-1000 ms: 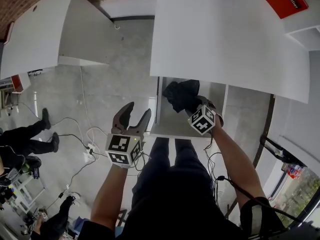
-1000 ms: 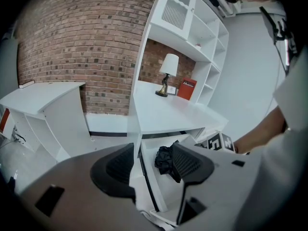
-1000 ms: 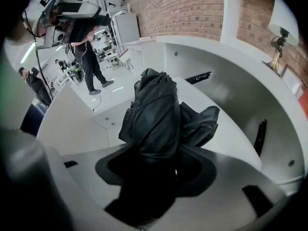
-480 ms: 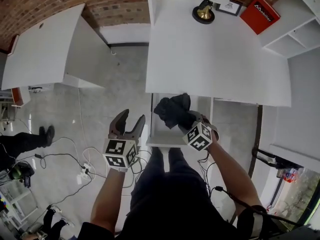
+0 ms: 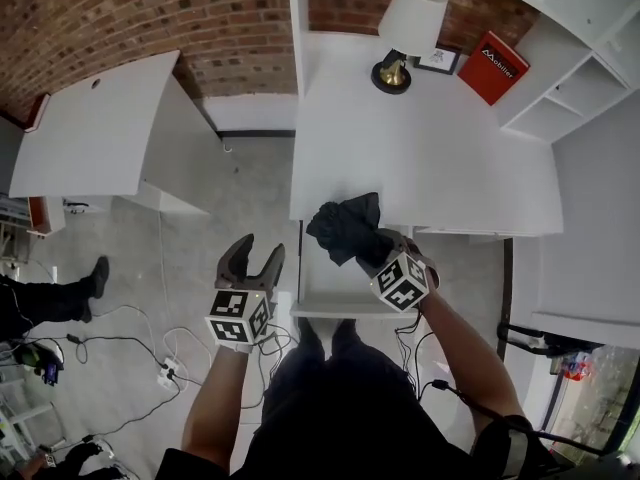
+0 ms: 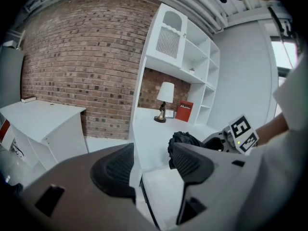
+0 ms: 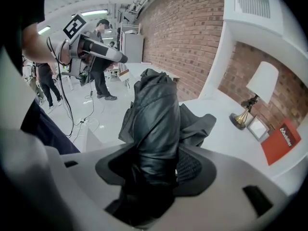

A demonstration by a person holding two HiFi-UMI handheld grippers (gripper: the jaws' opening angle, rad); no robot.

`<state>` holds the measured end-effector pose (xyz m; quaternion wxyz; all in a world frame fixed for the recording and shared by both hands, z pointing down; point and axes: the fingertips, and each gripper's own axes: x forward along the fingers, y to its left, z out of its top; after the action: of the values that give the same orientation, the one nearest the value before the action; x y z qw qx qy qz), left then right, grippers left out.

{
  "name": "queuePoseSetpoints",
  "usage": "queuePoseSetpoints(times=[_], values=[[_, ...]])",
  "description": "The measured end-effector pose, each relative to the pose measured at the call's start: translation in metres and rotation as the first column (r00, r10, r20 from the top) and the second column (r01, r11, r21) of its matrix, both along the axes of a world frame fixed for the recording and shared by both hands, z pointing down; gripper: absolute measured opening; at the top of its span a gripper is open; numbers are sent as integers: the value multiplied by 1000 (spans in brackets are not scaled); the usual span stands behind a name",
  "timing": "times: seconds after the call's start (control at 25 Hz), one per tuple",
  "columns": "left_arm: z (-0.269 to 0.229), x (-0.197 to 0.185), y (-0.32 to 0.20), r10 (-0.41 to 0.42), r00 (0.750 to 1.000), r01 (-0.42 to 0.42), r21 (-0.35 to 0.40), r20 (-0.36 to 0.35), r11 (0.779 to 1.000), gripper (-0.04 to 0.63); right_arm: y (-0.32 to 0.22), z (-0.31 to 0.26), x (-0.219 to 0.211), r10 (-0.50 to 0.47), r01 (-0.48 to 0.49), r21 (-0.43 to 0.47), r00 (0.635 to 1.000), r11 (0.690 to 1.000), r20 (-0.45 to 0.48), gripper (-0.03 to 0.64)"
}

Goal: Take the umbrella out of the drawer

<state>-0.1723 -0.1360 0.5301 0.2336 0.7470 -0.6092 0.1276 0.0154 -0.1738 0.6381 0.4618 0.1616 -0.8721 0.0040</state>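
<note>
A folded black umbrella [image 5: 345, 228] [image 7: 156, 124] [image 6: 184, 139] is held up over the open white drawer [image 5: 325, 298], at the front edge of the white desk [image 5: 420, 158]. My right gripper [image 5: 372, 250] [image 7: 153, 170] is shut on it, both pads pressed against its bundled fabric. Left of the drawer, my left gripper [image 5: 250, 260] [image 6: 151, 167] hangs over the floor, open, with nothing between its fingers. The drawer's inside [image 6: 166, 186] shows bare white in the left gripper view.
A lamp [image 5: 405, 28], a small picture frame [image 5: 435, 61] and a red book [image 5: 493, 66] stand at the back of the desk. White shelves [image 5: 580, 78] rise on the right. A second white desk [image 5: 90, 128] is on the left. Cables [image 5: 165, 343] lie on the floor.
Both grippers have risen. The right one has lifted the umbrella up from the drawer to the level of the desk's edge. The left one stays open.
</note>
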Motion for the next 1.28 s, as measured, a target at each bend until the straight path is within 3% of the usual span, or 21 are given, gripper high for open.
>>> queuePoseSetpoints(times=[0.32, 0.76, 1.0, 1.28], values=[[-12, -12, -9, -28, 999, 28, 4, 20, 1000, 249, -67, -14, -8, -7, 8, 35, 1000, 999, -27, 239], [4, -26, -11, -74, 996, 76, -54, 50, 996, 249, -171, 8, -7, -26, 32, 44, 992, 999, -127, 239], [19, -28, -9, -94, 994, 100, -94, 61, 991, 249, -228, 32, 6, 2, 1, 13, 983, 1000, -185, 239], [33, -27, -11, -118, 992, 123, -127, 51, 984, 249, -249, 68, 9, 6, -18, -51, 975, 999, -224, 242]])
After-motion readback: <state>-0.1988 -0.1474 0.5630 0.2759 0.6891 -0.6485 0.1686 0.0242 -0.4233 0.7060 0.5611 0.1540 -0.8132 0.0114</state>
